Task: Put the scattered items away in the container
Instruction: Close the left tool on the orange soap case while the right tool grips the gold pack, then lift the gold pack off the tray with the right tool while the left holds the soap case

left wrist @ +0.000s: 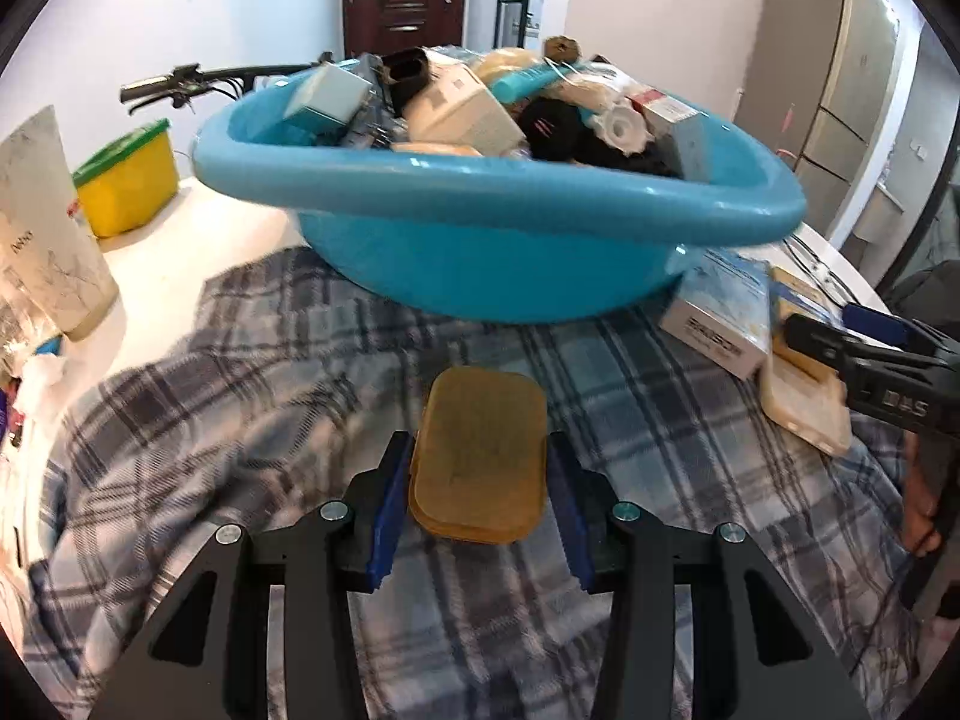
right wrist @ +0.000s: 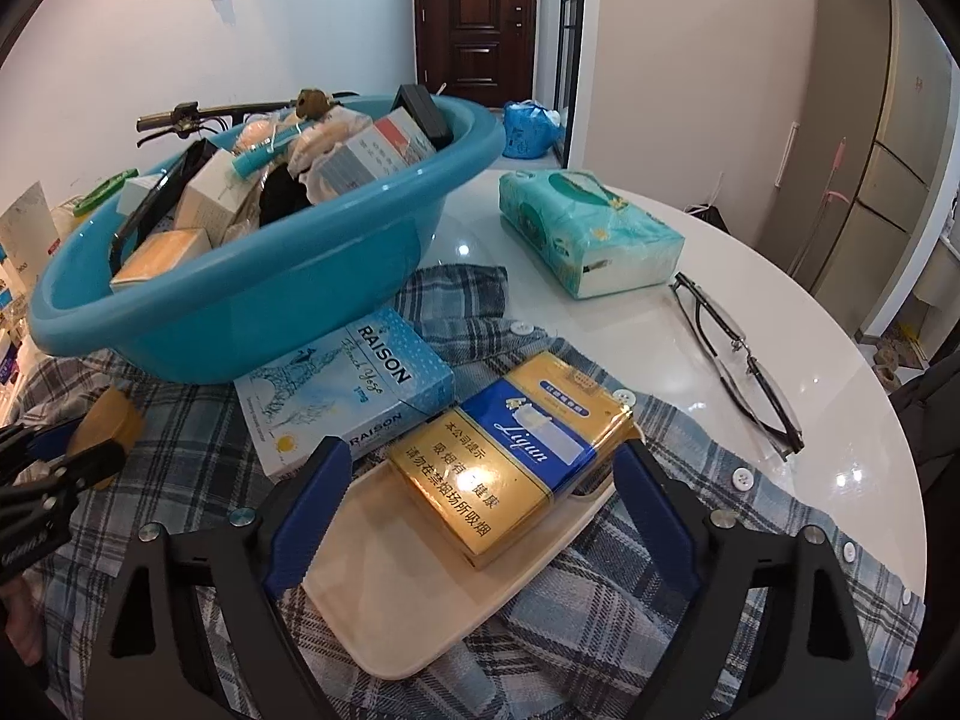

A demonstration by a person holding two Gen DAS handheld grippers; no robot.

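A blue plastic basin (left wrist: 480, 264) (right wrist: 240, 312), heaped with boxes and small items, stands on a plaid shirt (left wrist: 240, 396) (right wrist: 690, 588). My left gripper (left wrist: 477, 480) is shut on a tan flat pad (left wrist: 480, 456), held just above the shirt in front of the basin. My right gripper (right wrist: 480, 498) is open, its fingers (right wrist: 312, 510) either side of a gold and blue Liqun cigarette pack (right wrist: 516, 456) lying on a cream tray (right wrist: 384, 600). A blue RAISON box (right wrist: 354, 384) (left wrist: 720, 318) lies against the basin.
A teal tissue pack (right wrist: 588, 234) and glasses (right wrist: 738, 360) lie on the white round table (right wrist: 810, 300) at the right. A yellow tub with a green lid (left wrist: 126, 180) and a white bag (left wrist: 42, 228) stand at the left. A bicycle handlebar (left wrist: 180, 84) is behind the basin.
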